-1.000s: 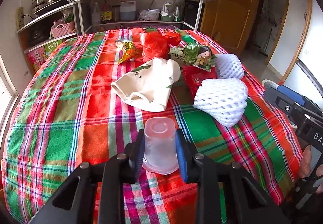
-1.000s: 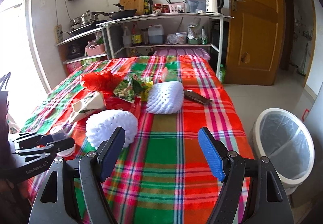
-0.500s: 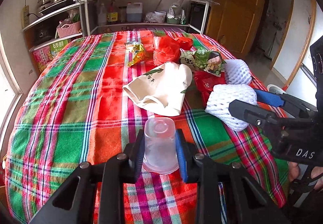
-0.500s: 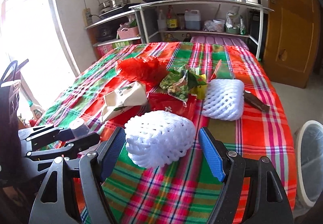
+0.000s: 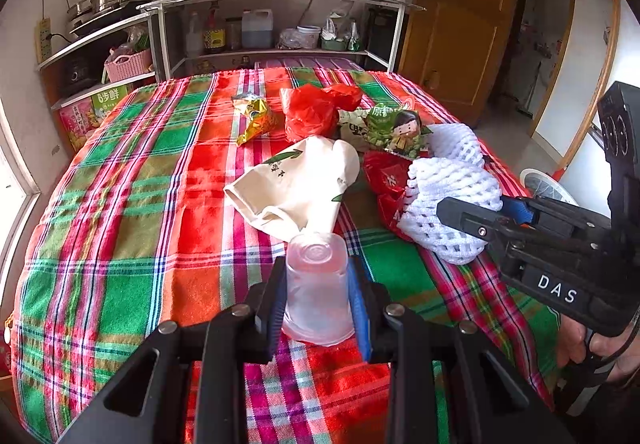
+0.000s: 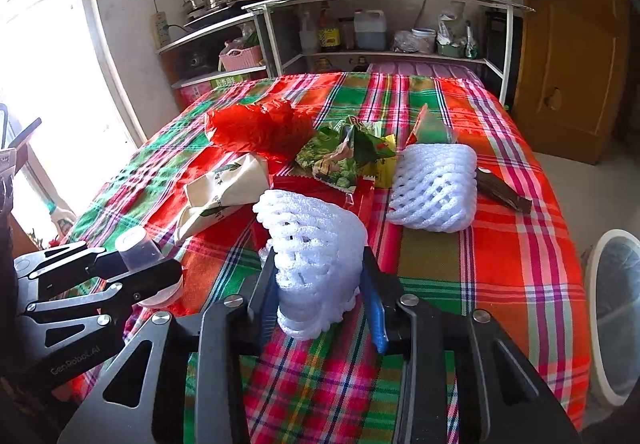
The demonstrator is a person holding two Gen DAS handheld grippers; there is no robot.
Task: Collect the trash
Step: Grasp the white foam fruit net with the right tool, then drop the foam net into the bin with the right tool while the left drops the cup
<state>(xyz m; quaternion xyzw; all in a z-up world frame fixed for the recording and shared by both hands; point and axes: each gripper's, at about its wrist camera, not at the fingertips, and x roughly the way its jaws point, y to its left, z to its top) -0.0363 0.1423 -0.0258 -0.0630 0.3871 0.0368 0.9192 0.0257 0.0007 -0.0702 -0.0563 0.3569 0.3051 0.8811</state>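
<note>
My left gripper (image 5: 316,269) is shut on a clear plastic cup (image 5: 316,284), held upside down just above the plaid tablecloth (image 5: 120,224). The right gripper (image 6: 319,260) has its jaws closing on a white foam fruit net (image 6: 316,236), which is squeezed and bunched between the pads. In the left wrist view this net (image 5: 448,184) sits at the right with the right gripper's fingers (image 5: 472,214) around it. A second foam net (image 6: 434,190) lies further back on the cloth.
More litter lies mid-table: a red plastic bag (image 5: 312,112), a cream paper bag (image 5: 300,180), a green snack wrapper (image 5: 394,128), a yellow wrapper (image 5: 256,118), a brown wrapper (image 6: 504,192). A white bin (image 6: 616,316) stands on the floor at the right. Kitchen shelves (image 6: 380,4) stand behind.
The right gripper swung left over the near foam net, came down around it and closed its jaws, bunching the net. The left gripper kept still with the cup.
</note>
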